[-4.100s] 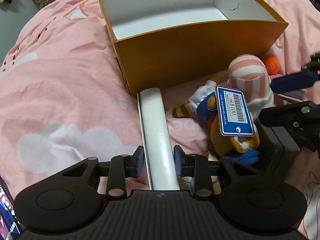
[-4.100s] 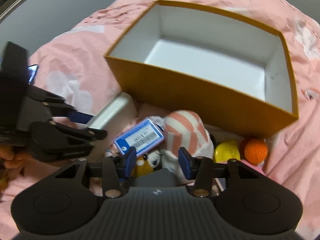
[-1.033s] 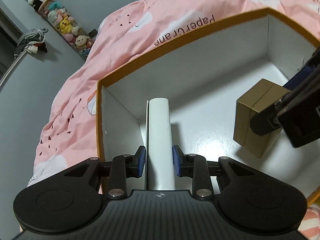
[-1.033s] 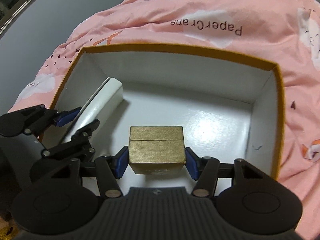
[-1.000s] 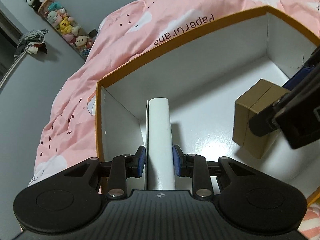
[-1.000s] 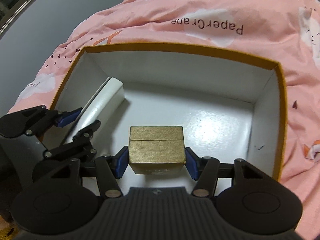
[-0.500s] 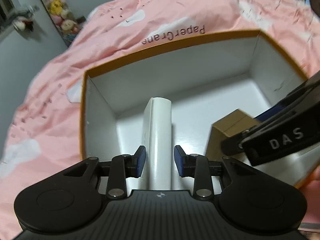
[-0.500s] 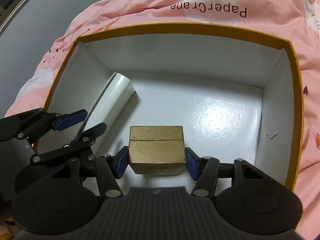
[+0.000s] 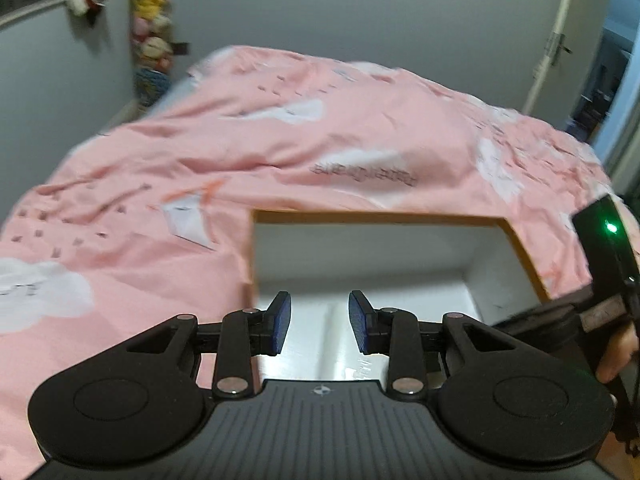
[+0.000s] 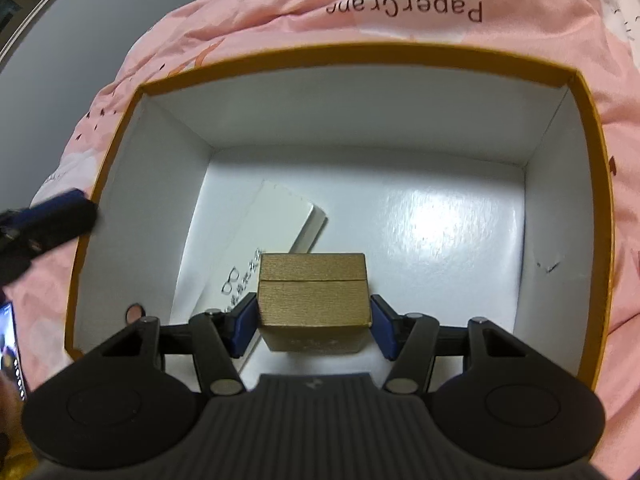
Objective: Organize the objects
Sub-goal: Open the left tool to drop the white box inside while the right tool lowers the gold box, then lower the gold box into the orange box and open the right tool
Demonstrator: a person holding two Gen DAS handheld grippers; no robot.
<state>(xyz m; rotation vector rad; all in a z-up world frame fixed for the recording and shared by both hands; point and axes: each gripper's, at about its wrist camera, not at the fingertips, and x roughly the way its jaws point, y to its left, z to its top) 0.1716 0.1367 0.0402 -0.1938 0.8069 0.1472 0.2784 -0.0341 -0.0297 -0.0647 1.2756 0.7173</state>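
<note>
While clamped: gold box (image 10: 313, 289) btw right tongs (image 10: 313, 325)

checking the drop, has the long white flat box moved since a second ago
Yes. The long white flat box now lies flat on the floor of the orange cardboard box, released by the left gripper.

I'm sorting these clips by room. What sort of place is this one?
Most likely a bedroom. The orange box sits on a bed with a pink printed duvet, soft toys are stacked in the far corner against the grey wall, and a door stands at the right.
</note>
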